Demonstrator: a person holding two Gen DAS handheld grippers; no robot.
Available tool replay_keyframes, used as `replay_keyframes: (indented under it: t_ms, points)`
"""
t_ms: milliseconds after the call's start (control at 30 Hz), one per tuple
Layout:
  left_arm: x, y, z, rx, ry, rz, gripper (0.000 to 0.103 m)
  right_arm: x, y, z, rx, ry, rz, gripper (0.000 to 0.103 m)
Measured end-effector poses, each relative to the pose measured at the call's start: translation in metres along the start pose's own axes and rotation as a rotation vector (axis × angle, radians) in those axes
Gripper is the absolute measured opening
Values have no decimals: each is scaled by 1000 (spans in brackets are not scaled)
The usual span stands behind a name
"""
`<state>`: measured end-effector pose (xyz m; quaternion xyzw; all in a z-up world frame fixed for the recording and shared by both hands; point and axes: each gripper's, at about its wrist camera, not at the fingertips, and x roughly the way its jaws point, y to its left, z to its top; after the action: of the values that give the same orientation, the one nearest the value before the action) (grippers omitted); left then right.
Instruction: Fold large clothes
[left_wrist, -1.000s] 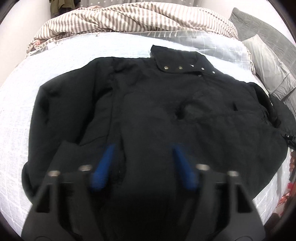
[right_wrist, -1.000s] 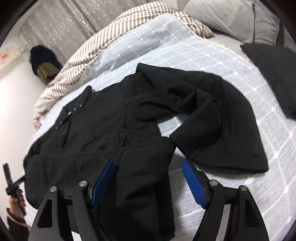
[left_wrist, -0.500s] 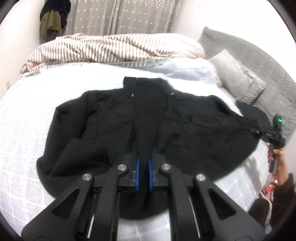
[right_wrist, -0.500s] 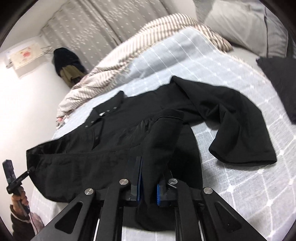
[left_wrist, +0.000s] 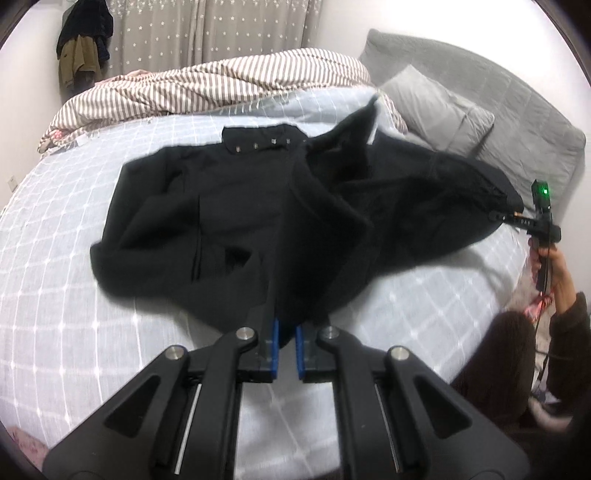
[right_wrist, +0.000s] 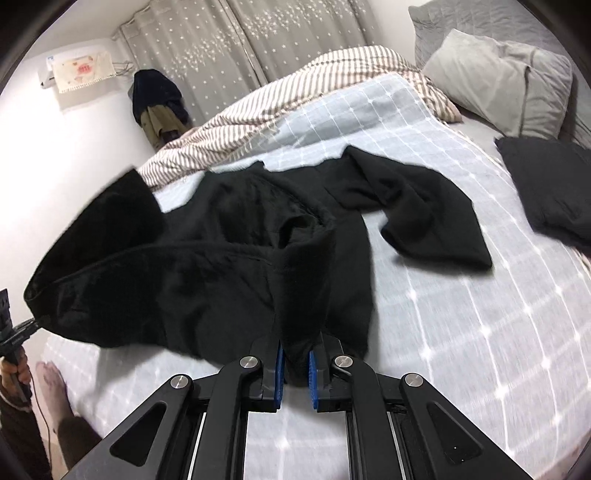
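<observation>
A large black jacket (left_wrist: 236, 206) with a snap-button collar lies spread on the bed (left_wrist: 55, 302). My left gripper (left_wrist: 286, 345) is shut on its hem and holds that part lifted off the bed. My right gripper (right_wrist: 295, 373) is shut on another part of the jacket's (right_wrist: 207, 288) hem, and it also shows at the right edge of the left wrist view (left_wrist: 517, 218). The cloth between the two grippers hangs raised. One sleeve (right_wrist: 428, 218) lies flat on the bed to the right.
A striped duvet (left_wrist: 207, 88) is bunched at the far side of the bed. Grey pillows (right_wrist: 498, 77) and a dark folded cloth (right_wrist: 550, 188) lie at the right. Clothes (left_wrist: 83, 44) hang by the curtain. The person's leg (left_wrist: 509, 354) is beside the bed.
Both grippers closed on the jacket's hem and pulled back and up. The right side of the jacket has lifted off the bed.
</observation>
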<state>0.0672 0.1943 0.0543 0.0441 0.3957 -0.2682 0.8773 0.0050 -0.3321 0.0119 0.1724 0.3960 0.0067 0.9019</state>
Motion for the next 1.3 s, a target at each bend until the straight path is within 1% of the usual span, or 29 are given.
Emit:
replay_keyframes:
  t_ms: [33, 67, 200, 300, 367, 433, 467, 533, 567, 600, 633, 667, 700, 733, 767, 800, 867, 933, 967, 1033, 1067, 1100, 1133, 1167, 1200, 1267, 1300]
  points:
    - [-1, 0, -10, -2, 17, 1, 7, -3, -5, -8, 4, 12, -7, 10]
    - [-1, 0, -16, -3, 27, 3, 7, -4, -10, -16, 30, 62, 11, 10]
    - [-2, 0, -50, -8, 91, 30, 7, -11, -29, -49, 56, 116, -33, 10]
    - [-2, 2, -73, -1, 157, 58, 7, -16, -51, -72, 101, 153, -60, 10]
    - [-2, 1, -87, 13, 202, 79, 8, -21, -64, -82, 133, 165, -72, 10]
    - [-4, 0, -92, 22, 230, 96, 11, -31, -79, -91, 166, 172, -130, 12]
    - [-6, 0, -94, 20, 246, 95, 14, -37, -87, -93, 186, 166, -146, 12]
    - [-13, 1, -99, 5, 249, 93, 20, -51, -101, -96, 243, 142, -136, 13]
    - [-19, 1, -99, 2, 242, 97, 33, -56, -106, -96, 273, 131, -122, 15]
    - [-24, 2, -100, 4, 232, 102, 51, -61, -111, -95, 301, 121, -105, 17]
    - [-32, 1, -99, 8, 204, 114, 61, -62, -113, -94, 313, 119, -96, 20]
    - [-37, 1, -99, 7, 180, 120, 71, -62, -113, -94, 322, 119, -84, 28]
    - [-39, 3, -98, -2, 158, 112, 73, -61, -112, -94, 325, 121, -69, 41]
    - [-39, 7, -97, -24, 146, 91, 73, -58, -109, -94, 327, 124, -49, 49]
    - [-34, 14, -95, -78, 145, 52, 75, -53, -105, -94, 328, 128, -28, 65]
    - [-30, 18, -95, -113, 150, 30, 77, -46, -101, -93, 330, 135, -4, 69]
    - [-10, 32, -96, -222, 181, -21, 77, -31, -93, -94, 329, 157, 45, 69]
    - [11, 45, -99, -334, 222, -68, 76, -7, -87, -96, 349, 202, 87, 69]
    - [19, 48, -102, -374, 241, -89, 76, 3, -84, -97, 362, 225, 98, 69]
    - [36, 50, -109, -423, 290, -117, 67, 17, -78, -100, 372, 249, 117, 68]
    - [46, 49, -113, -434, 326, -119, 53, 19, -76, -100, 369, 242, 122, 60]
    - [52, 46, -118, -447, 352, -113, 41, 21, -72, -98, 364, 244, 129, 38]
    - [60, 43, -122, -450, 375, -106, 35, 22, -71, -97, 363, 253, 131, 26]
    - [60, 39, -124, -446, 375, -96, 21, 20, -70, -97, 362, 257, 140, 15]
    - [58, 37, -125, -444, 361, -80, 6, 16, -69, -94, 356, 244, 150, 12]
    - [41, 39, -125, -506, 285, -97, 5, 5, -69, -90, 331, 201, 144, 10]
    - [35, 41, -126, -514, 263, -87, 5, -2, -73, -88, 330, 180, 121, 9]
